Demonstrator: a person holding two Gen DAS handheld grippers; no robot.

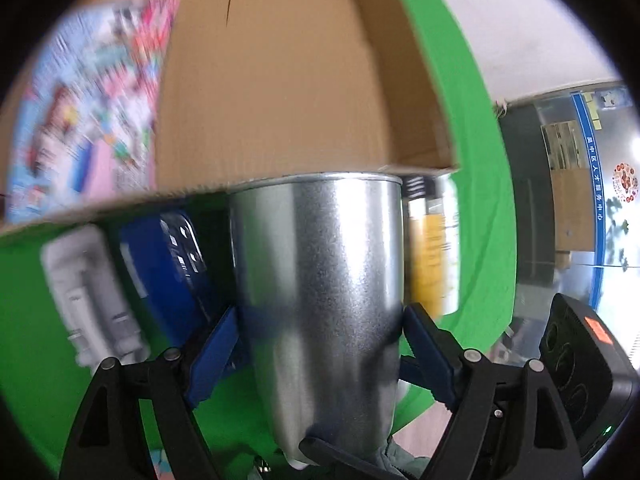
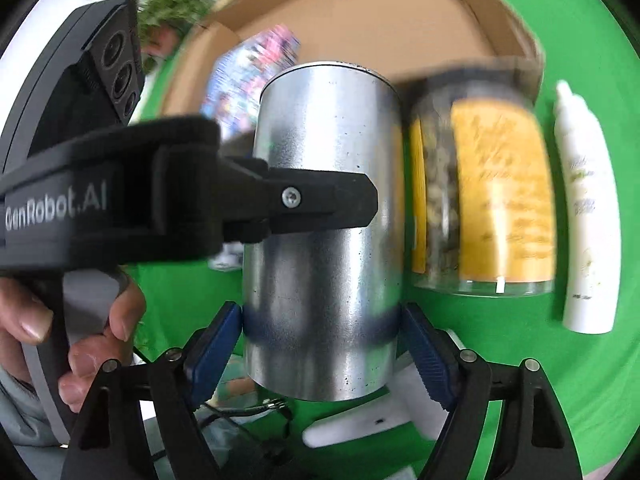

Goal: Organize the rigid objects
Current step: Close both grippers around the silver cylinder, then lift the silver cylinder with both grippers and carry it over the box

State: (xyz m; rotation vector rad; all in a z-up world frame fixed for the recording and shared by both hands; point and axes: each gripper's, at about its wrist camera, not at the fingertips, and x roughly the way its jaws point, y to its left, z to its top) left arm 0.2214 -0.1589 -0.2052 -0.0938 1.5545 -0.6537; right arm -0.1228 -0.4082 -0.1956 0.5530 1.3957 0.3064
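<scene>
Metal can [image 2: 324, 232] sits clamped between both your tools: the right gripper [image 2: 322, 344] presses its blue pads on the lower wall, and the left gripper [image 1: 320, 344] squeezes it too. Behind it your cardboard box [image 1: 280, 80] lies open on the green cloth [image 2: 580, 380], holding a colourful printed pack [image 1: 88, 112]. Beside the box's near edge stand a yellow-labelled glass jar [image 2: 480, 200] and a white bottle [image 2: 588, 220].
</scene>
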